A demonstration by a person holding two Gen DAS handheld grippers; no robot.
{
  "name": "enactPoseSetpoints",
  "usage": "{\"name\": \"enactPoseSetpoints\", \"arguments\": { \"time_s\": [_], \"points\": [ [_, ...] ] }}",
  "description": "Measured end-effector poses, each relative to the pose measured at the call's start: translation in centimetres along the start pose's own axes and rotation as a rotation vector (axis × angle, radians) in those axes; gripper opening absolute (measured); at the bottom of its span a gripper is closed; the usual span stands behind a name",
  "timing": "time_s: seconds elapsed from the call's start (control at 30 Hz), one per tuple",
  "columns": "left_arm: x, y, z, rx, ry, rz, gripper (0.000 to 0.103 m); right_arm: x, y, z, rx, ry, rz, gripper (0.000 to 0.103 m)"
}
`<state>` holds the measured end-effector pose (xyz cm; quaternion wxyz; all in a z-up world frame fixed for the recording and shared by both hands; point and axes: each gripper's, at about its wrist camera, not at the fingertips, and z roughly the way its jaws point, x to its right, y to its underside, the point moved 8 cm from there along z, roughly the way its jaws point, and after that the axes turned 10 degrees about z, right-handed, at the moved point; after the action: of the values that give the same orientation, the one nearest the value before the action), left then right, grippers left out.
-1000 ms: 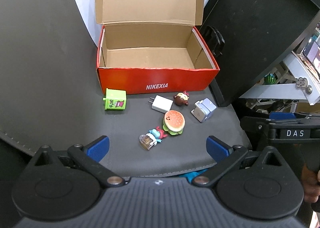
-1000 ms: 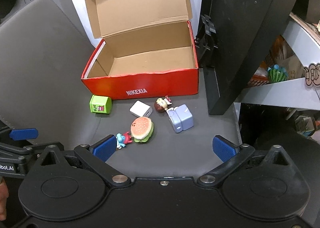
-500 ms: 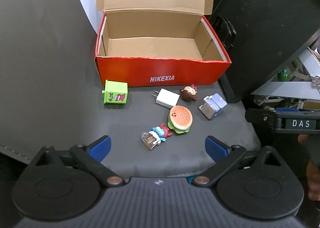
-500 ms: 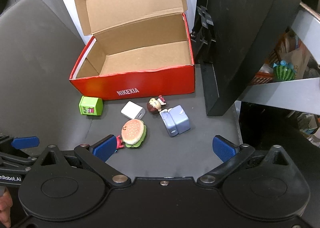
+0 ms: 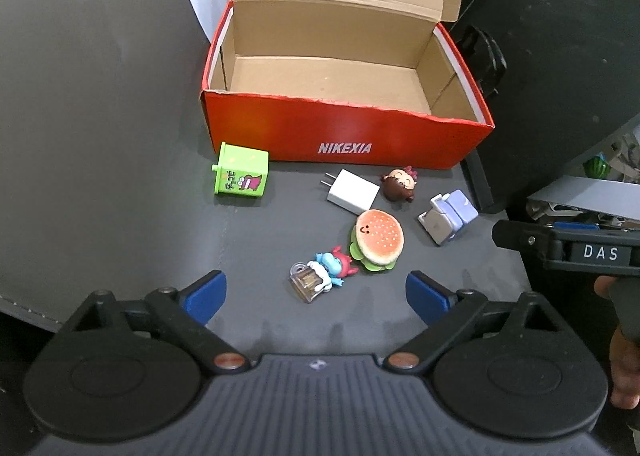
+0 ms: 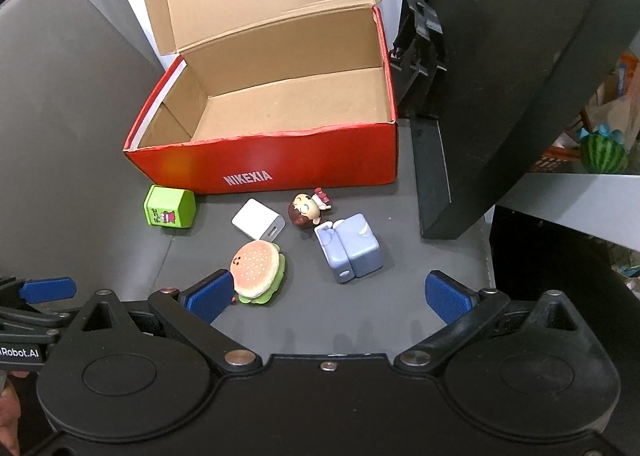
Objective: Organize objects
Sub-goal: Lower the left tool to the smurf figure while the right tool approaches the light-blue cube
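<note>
An open red shoebox [image 5: 344,136] [image 6: 280,164] stands empty at the back of the dark mat. In front of it lie a green cube toy [image 5: 241,174] [image 6: 170,207], a white charger [image 5: 352,191] [image 6: 258,219], a brown-haired doll head [image 5: 399,184] [image 6: 306,209], a burger toy [image 5: 378,239] [image 6: 258,267], a lilac block toy [image 5: 448,216] [image 6: 352,248] and a blue-red figure with a clear charm [image 5: 320,274]. My left gripper [image 5: 316,294] is open just short of the figure. My right gripper [image 6: 328,292] is open, its left pad beside the burger.
A big black panel [image 6: 500,56] leans at the right, with a black clip stand [image 6: 420,28] by the box. A shelf with a watermelon toy [image 6: 604,152] is at far right. A grey board [image 5: 80,96] lies left. The mat's front edge is near.
Both grippers have moved forward and lower toward the toys. The box and toys look larger and have not moved themselves. Both stay open.
</note>
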<state>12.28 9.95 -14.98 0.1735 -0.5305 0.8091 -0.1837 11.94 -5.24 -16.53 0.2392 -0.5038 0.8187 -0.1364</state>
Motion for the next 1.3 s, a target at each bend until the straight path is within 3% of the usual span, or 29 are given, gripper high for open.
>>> {"name": "enactPoseSetpoints", "arguments": {
  "time_s": [0.47, 0.63, 1.1, 1.3],
  "points": [
    [-0.9, 0.2, 2.2, -0.038, -0.024, -0.084, 0.078, 0.3, -0.9, 3.5, -0.026, -0.002, -0.023, 0.098],
    [-1.1, 0.3, 3.3, -0.061, -0.027, -0.114, 0.073, 0.3, -1.3, 4.7, -0.031, -0.005, -0.014, 0.087],
    [-1.8, 0.6, 6.9, -0.137, -0.049, -0.21, 0.057, 0.8, -1.4, 7.9, -0.053, -0.015, 0.02, 0.072],
    [-1.5, 0.6, 8.4, -0.165, -0.051, -0.223, 0.055, 1.4, -1.1, 9.5, -0.081, 0.017, 0.013, 0.068]
  ]
}}
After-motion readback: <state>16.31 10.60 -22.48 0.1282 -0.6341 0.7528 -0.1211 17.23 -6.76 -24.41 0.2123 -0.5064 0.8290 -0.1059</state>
